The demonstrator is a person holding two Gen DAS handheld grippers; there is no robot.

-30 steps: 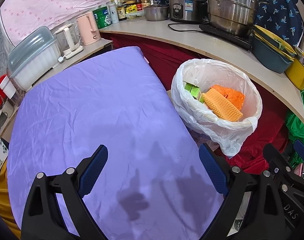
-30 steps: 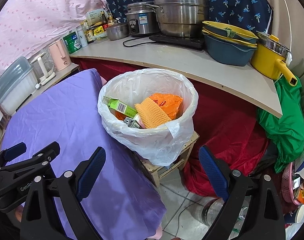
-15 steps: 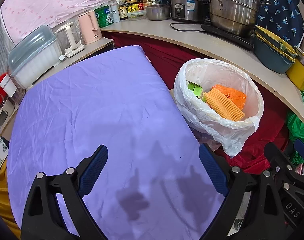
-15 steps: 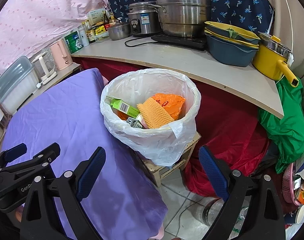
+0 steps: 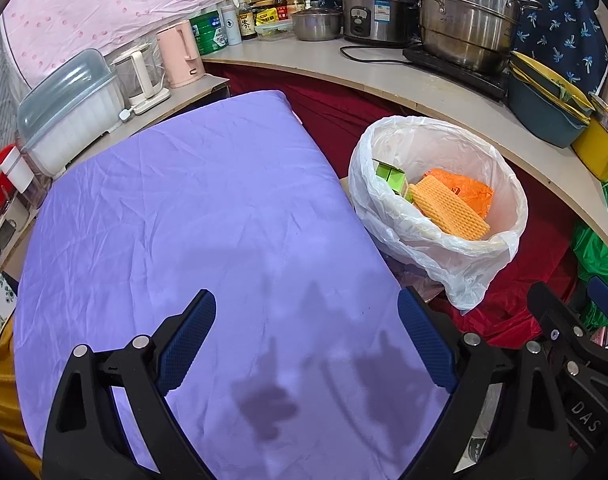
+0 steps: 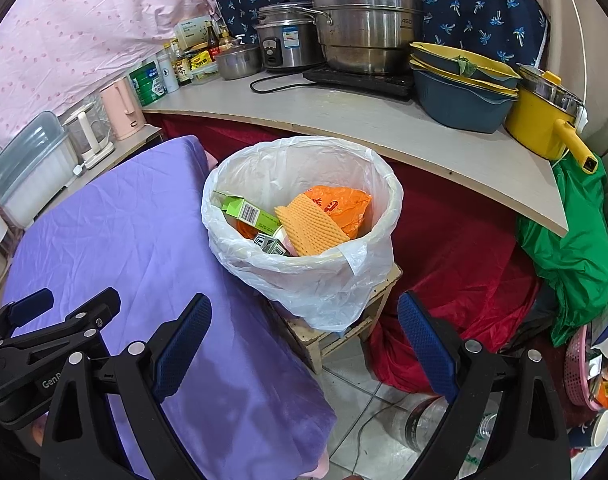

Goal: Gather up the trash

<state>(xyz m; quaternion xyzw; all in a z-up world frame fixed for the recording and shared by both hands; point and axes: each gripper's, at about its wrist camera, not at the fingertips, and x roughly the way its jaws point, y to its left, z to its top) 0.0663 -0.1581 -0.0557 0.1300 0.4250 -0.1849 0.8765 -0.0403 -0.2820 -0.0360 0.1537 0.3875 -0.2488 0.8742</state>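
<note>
A white bag-lined trash bin (image 5: 456, 248) (image 6: 316, 280) stands on a low wooden stool right of the purple-covered table (image 5: 176, 216) (image 6: 104, 248). It holds a green carton (image 6: 244, 211), an orange foam sheet (image 6: 312, 224), an orange wrapper (image 6: 340, 204) and a small dark box (image 6: 270, 243). My left gripper (image 5: 306, 338) is open and empty above the table's near part. My right gripper (image 6: 304, 340) is open and empty, in front of the bin and above it. The left gripper's body shows in the right wrist view at bottom left.
A curved counter (image 6: 384, 128) behind the bin carries steel pots, a rice cooker, blue and yellow basins and a yellow pot. Kettles and a lidded container (image 5: 68, 108) stand left of the table. Red cloth (image 6: 456, 256), a green bag (image 6: 576, 248) and bottles lie on the floor.
Both views have shifted slightly; the bin sits a little lower and to the right in each. Both grippers stay open and empty. The trash in the bin has not moved.
</note>
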